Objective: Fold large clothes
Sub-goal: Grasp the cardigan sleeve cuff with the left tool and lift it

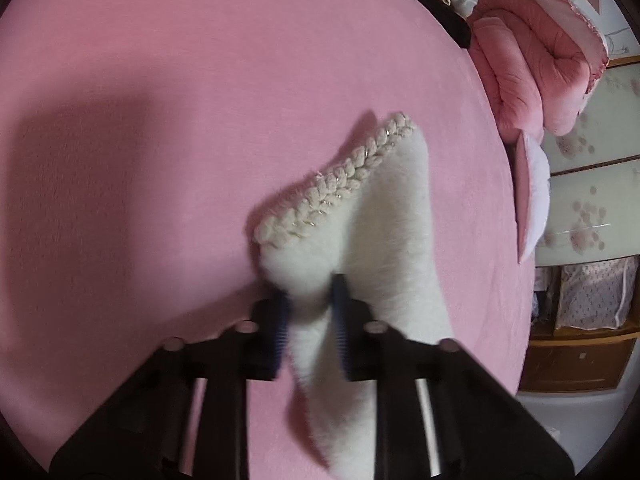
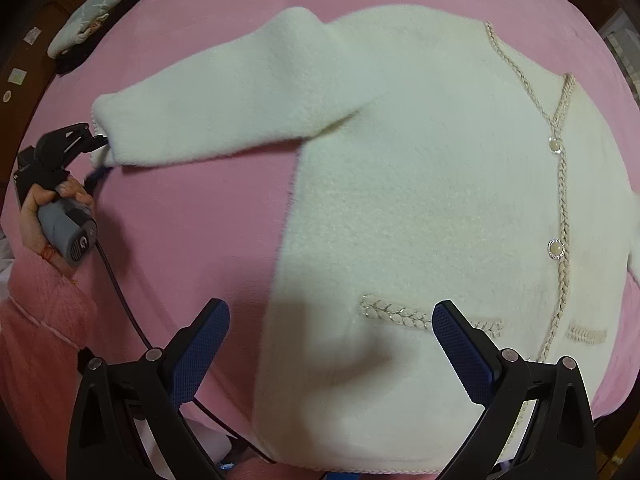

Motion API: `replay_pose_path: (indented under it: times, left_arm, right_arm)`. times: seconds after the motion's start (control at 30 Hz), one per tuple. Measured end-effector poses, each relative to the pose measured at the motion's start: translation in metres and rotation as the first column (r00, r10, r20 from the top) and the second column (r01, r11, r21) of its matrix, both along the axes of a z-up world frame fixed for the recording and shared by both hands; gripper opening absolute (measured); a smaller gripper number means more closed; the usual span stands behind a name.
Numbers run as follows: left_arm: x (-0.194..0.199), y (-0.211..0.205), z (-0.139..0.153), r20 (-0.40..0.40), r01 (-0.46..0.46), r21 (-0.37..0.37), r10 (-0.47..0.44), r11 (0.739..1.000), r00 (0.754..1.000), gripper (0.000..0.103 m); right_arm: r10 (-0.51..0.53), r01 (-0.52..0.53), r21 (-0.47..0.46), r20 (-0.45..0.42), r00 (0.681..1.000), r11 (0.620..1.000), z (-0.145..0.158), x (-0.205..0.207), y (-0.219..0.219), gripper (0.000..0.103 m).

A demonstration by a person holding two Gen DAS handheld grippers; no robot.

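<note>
Left claw [image 1: 310, 300] pinching cardigan [image 2: 420, 200] cuff (lifted)

**Lighting and image quality, both wrist views**

Soft, even indoor light, moderately bright; no glare. Left wrist view: a broad, soft-edged shadow lies across the pink bedsheet [image 1: 160, 80] at left; the left gripper [image 1: 310, 312] and its near fingers are smeared by blur. Right wrist view: a gripper-shaped shadow falls on the white cardigan [image 2: 420, 200] at its lower hem; the sleeve edge is slightly soft. Both frames show strong fisheye bending and dark vignetted corners.
</note>
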State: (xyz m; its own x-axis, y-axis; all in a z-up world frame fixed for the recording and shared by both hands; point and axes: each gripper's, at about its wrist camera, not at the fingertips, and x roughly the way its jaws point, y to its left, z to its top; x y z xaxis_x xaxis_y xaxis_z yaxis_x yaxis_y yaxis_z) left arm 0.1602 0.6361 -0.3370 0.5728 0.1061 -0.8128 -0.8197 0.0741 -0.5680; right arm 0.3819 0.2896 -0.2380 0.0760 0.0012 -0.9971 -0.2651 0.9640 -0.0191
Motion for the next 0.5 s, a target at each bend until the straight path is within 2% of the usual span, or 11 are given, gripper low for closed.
replay_pose_path:
  times: [0.07, 0.17, 0.27, 0.37, 0.5]
  left_arm:
    - [-0.003, -0.008, 0.014, 0.014, -0.053, 0.033, 0.053, 0.998, 0.999, 0.009]
    - [-0.012, -0.032, 0.050, 0.023, -0.121, 0.141, 0.119, 0.983, 0.993, 0.008]
    - [-0.017, -0.048, 0.090, 0.106, -0.155, 0.197, 0.136, 0.968, 0.985, 0.007]
    - [-0.002, -0.064, 0.130, 0.176, -0.107, 0.299, 0.055, 0.948, 0.983, 0.007]
    - [0.029, -0.107, 0.194, 0.254, -0.027, 0.445, -0.097, 0.895, 0.962, 0.007]
  right_arm:
    - [-0.013, 0.013, 0.002, -0.001, 1.000, 1.000, -0.003, 0.002, -0.007, 0.103]
    - [-0.031, 0.031, 0.015, 0.006, 0.999, 0.999, -0.003, 0.005, -0.010, 0.103]
    - [-0.037, 0.036, 0.028, 0.031, 0.999, 0.999, -0.003, 0.010, -0.016, 0.103]
    - [-0.038, 0.035, 0.052, 0.064, 0.997, 0.998, 0.000, 0.012, -0.021, 0.103]
    - [-0.051, 0.043, 0.075, 0.115, 0.992, 0.996, 0.005, 0.016, -0.036, 0.103]
